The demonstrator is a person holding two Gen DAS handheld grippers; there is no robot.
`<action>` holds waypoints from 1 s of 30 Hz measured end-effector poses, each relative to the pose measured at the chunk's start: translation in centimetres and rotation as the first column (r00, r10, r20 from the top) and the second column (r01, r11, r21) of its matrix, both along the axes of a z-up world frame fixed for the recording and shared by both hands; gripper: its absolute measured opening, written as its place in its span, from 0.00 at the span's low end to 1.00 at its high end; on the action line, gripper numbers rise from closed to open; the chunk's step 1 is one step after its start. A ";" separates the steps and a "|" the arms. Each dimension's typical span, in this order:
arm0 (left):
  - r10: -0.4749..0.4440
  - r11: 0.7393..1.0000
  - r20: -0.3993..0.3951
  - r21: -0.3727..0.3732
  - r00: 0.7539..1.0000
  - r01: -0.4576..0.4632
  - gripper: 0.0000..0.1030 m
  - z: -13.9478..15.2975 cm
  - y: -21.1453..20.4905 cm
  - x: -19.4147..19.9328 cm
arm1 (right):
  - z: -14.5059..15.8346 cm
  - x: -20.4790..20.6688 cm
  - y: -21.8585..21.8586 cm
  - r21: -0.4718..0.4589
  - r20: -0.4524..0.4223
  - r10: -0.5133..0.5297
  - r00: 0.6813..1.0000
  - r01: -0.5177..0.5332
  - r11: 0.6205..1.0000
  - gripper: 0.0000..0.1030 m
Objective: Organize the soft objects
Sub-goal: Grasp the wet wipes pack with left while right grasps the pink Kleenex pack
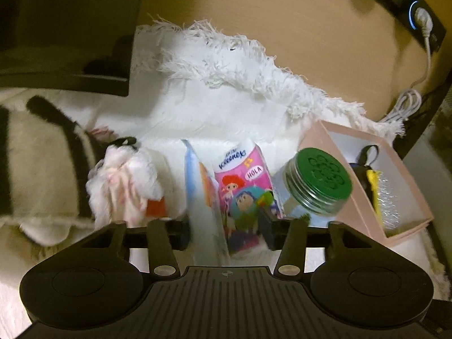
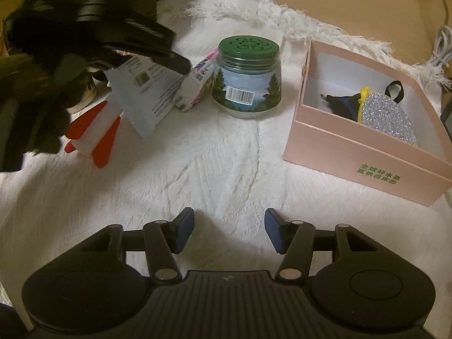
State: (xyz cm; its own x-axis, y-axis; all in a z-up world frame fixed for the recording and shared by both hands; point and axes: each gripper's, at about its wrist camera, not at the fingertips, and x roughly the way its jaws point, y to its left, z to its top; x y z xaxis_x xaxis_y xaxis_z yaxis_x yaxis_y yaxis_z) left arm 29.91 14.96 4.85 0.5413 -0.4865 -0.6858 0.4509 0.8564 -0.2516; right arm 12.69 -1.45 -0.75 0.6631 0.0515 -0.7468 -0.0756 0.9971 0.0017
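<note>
Surface: white fringed cloth (image 2: pixel 214 152).
Left hand-held gripper (image 1: pixel 226 226): clenched on tissue packs (image 1: pixel 243 195).
Right hand-held gripper (image 2: pixel 228 230): released, empty.
Crowding: green-lidded jar (image 2: pixel 247 82) just beside packs; pink box (image 2: pixel 364 141) beyond.

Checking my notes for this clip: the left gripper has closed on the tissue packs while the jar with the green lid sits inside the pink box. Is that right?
Not quite. The jar with the green lid stands on the white cloth beside the pink box, not inside it; the right wrist view shows this. The left gripper does hold the tissue packs.

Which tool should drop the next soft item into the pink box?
Left. The left tool is already clamped on the tissue packs, right beside the pink box. The right tool is open, holds nothing and hovers over bare white cloth.
</note>
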 end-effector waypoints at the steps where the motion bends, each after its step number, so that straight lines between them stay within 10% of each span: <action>1: 0.007 1.000 0.010 0.016 1.000 -0.007 0.21 0.0 -0.2 0.0 | 0.1 -0.1 0.0 -0.003 0.003 0.002 1.000 -0.002 1.000 0.53; 10: 0.002 0.999 0.044 0.054 0.999 -0.004 0.19 0.6 3.2 -3.7 | 4.8 1.8 0.6 0.079 0.176 -0.016 0.984 0.002 0.997 0.44; 22: 0.084 0.996 0.017 -0.025 0.996 -0.083 0.17 1.8 8.7 -5.2 | 3.1 11.2 3.8 0.134 0.145 -0.195 0.970 0.176 0.975 0.43; 25: 0.083 0.996 0.011 -0.034 0.996 -0.083 0.17 1.8 8.9 -5.1 | 2.7 12.2 4.5 0.075 0.146 -0.176 0.974 0.166 0.983 0.18; 30: 0.064 0.996 0.016 -0.056 0.998 -0.063 0.17 2.0 8.5 -5.0 | 3.4 10.6 4.0 0.058 0.131 -0.132 0.983 0.126 0.990 0.18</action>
State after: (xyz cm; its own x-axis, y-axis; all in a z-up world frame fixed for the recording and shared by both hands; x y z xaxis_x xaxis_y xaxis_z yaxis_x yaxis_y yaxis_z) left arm 24.90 23.43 6.85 0.5839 -0.4878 -0.6489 0.4009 0.8683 -0.2920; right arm 23.25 2.52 2.60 0.7603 -0.0063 -0.6496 0.0509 0.9975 0.0499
